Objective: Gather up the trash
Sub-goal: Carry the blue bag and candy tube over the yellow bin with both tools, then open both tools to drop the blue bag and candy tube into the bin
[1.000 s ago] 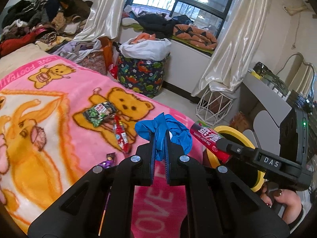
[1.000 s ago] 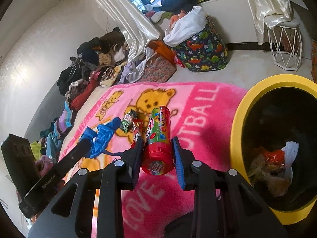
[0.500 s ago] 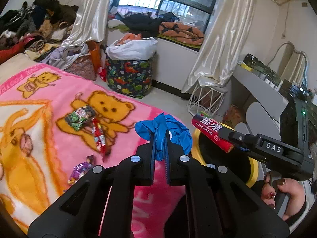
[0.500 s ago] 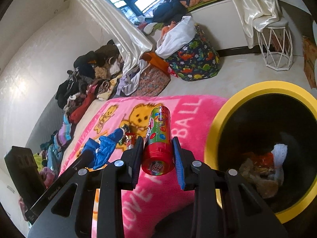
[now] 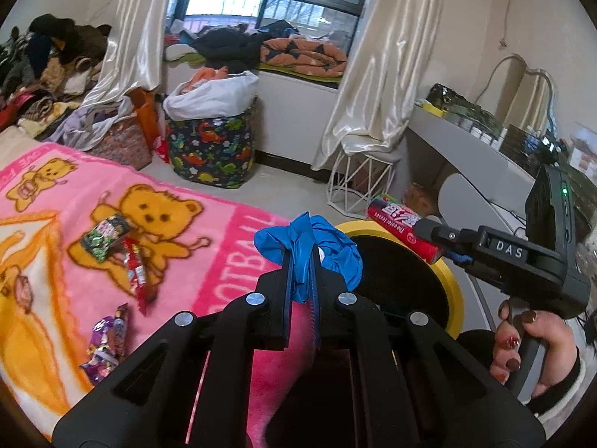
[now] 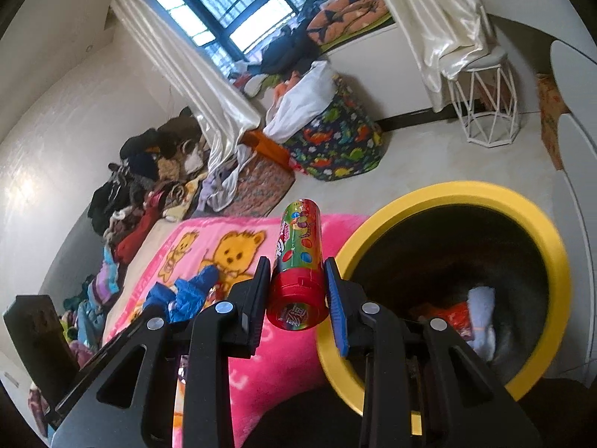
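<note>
My left gripper [image 5: 301, 261] is shut on a crumpled blue glove [image 5: 311, 250], held above the edge of the pink bear blanket [image 5: 156, 231] next to the yellow-rimmed black trash bin [image 5: 453, 291]. My right gripper [image 6: 296, 272] is shut on a red and green candy tube [image 6: 298, 268], which hangs beside the bin's yellow rim [image 6: 481, 194]. In the left wrist view the same candy tube [image 5: 403, 231] pokes out over the bin. Trash lies inside the bin [image 6: 466, 317]. Several wrappers lie on the blanket: a green packet [image 5: 106, 237], a red one [image 5: 136, 272] and a purple one [image 5: 106, 339].
A dinosaur-print laundry basket [image 5: 211, 153] and a white wire stool [image 5: 363, 179] stand on the floor by the window. Clothes are piled against the wall [image 6: 149, 186]. A white desk [image 5: 470, 149] runs along the right. A hand [image 5: 530, 339] grips the right tool's handle.
Both grippers have swung away from the middle of the blanket toward the bin, each still holding its item. The bin now fills more of both views.
</note>
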A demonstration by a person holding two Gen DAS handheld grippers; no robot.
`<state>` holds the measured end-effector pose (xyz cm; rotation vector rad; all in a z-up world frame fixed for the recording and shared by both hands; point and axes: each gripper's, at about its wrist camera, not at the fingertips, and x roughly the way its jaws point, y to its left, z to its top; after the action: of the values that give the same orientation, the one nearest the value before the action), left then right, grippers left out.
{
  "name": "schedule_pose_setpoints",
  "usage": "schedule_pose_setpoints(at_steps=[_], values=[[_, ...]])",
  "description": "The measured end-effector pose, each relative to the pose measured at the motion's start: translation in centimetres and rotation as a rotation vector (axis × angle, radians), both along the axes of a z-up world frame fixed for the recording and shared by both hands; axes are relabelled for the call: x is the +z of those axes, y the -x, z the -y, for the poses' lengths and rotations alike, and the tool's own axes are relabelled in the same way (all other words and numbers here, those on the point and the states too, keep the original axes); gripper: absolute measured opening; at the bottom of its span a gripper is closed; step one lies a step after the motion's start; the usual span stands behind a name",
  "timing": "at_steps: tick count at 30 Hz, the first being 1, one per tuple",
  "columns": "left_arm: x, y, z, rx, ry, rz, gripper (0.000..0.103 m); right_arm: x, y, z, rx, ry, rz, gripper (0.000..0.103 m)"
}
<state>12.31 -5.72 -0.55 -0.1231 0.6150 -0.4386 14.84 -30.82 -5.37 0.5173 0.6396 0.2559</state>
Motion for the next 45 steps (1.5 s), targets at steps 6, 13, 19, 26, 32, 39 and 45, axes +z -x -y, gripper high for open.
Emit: schedule_pose_setpoints(at_steps=[6, 13, 19, 26, 32, 39, 45], values=[[0.1, 0.1, 1.8, -0.034, -0.013, 0.007, 0.004, 0.0, 0.5, 2.4, -0.054, -0.009, 0.008, 0.028], [0.1, 0.2, 3.5, -0.07, -0.027, 0.013, 0.004, -0.3, 1.2, 4.6, -0.119, 0.002, 0.008, 0.028], [-0.2, 0.3, 4.7, -0.096, -0.038, 0.012, 0.004, -0.3, 1.8, 6.1, -0.175, 0.072, 0.017, 0.028], [-0.9, 0.4, 6.2, -0.127, -0.052, -0.002, 0.004, -0.6, 2.1, 7.4, -0.211, 0.11, 0.016, 0.028], [-1.8, 0.3, 7.7, -0.16, -0.075, -0.019, 0.004, -1.2, 1.8, 8.3, -0.224, 0.106, 0.002, 0.028], [-2.9, 0.1, 9.3, -0.199, -0.101, -0.039, 0.004, -1.6, 1.4, 8.8, -0.215, 0.096, -0.019, 0.028], [-4.0, -0.5, 10.9, -0.235, -0.125, -0.066, 0.004, -2.2, 1.2, 9.1, -0.217, 0.103, -0.039, 0.028]])
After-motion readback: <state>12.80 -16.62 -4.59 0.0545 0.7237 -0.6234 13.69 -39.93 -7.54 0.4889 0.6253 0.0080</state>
